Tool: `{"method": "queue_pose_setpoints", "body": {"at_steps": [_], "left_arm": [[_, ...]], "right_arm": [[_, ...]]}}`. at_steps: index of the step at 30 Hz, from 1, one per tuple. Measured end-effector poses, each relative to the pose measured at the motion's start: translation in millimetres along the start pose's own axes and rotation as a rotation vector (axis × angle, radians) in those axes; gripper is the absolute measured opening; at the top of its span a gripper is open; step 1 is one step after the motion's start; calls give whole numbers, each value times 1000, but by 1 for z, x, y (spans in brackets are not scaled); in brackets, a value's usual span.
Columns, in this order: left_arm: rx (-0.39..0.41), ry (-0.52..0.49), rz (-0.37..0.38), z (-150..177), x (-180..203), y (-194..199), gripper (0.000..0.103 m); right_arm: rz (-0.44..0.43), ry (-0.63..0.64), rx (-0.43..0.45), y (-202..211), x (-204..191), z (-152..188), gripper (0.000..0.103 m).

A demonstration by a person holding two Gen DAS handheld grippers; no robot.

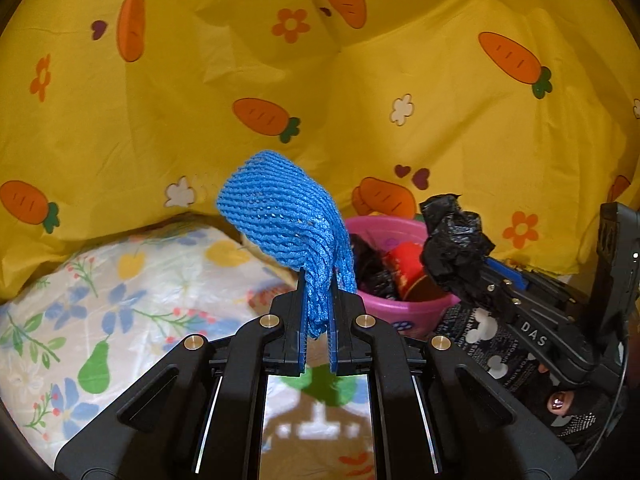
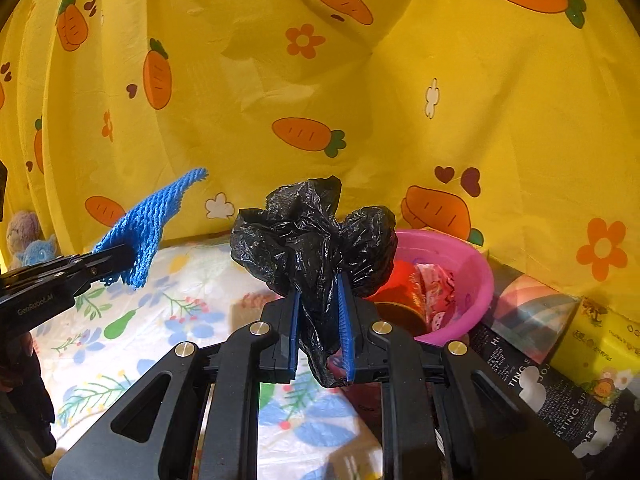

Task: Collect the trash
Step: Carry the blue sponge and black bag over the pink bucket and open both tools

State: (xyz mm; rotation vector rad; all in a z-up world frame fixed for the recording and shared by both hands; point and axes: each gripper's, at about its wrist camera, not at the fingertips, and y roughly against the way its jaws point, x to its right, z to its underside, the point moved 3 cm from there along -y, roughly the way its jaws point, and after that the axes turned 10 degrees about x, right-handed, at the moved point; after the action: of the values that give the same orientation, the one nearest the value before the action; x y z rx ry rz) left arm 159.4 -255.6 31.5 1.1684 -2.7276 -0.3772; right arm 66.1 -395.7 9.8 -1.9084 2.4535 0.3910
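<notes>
Currently both tools are loaded. Left tool [image 1: 318, 344] is clamped narrow on a blue foam fruit net [image 1: 286, 216]; it grips the net by its frayed lower end, so the body stands up and fans out above the jaws. Right tool [image 2: 322, 332] is clamped on a crumpled black plastic bag [image 2: 310, 236], pinched at the neck with the wad bulging over the fingertips and a tail hanging below. My read: gripping at a narrow end gives soft, springy trash a firm pinch and should let it drop clean on release.

Outward: the pink plastic basin [image 2: 478, 276] is the collection bin. It sits on the far right of the surface, against the yellow carrot-print cloth [image 2: 400, 100] that backs the scene. It already holds a red container [image 2: 402, 284] and some printed wrappers.

Relative positions: from the right wrist view, the basin is just beyond and right of the bag, near. From the left wrist view, the basin [image 1: 400, 312] is right of the net, partly hidden behind it, with the right tool [image 1: 500, 296] and bag between. Net is not over the basin. Floral sheet [image 1: 100, 300] covers the worktop to the left. Boxes [image 2: 560, 380] sit near right of the basin.
</notes>
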Motion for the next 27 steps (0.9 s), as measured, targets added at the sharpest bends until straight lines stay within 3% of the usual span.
{"method": "queue_pose_setpoints", "body": {"at_steps": [6, 10, 18, 23, 27], "left_arm": [[-24, 3, 169, -3, 44, -43, 7], [-85, 8, 234, 7, 64, -85, 7], [-271, 90, 231, 44, 62, -163, 7], [-301, 67, 179, 55, 57, -180, 8], [-312, 93, 181, 52, 50, -184, 12]], "right_arm": [[40, -47, -31, -15, 31, 1, 18], [49, -64, -82, -33, 46, 5, 18], [86, -39, -194, -76, 59, 17, 18], [139, -25, -270, -101, 68, 28, 18], [171, -2, -279, -106, 72, 30, 18]]}}
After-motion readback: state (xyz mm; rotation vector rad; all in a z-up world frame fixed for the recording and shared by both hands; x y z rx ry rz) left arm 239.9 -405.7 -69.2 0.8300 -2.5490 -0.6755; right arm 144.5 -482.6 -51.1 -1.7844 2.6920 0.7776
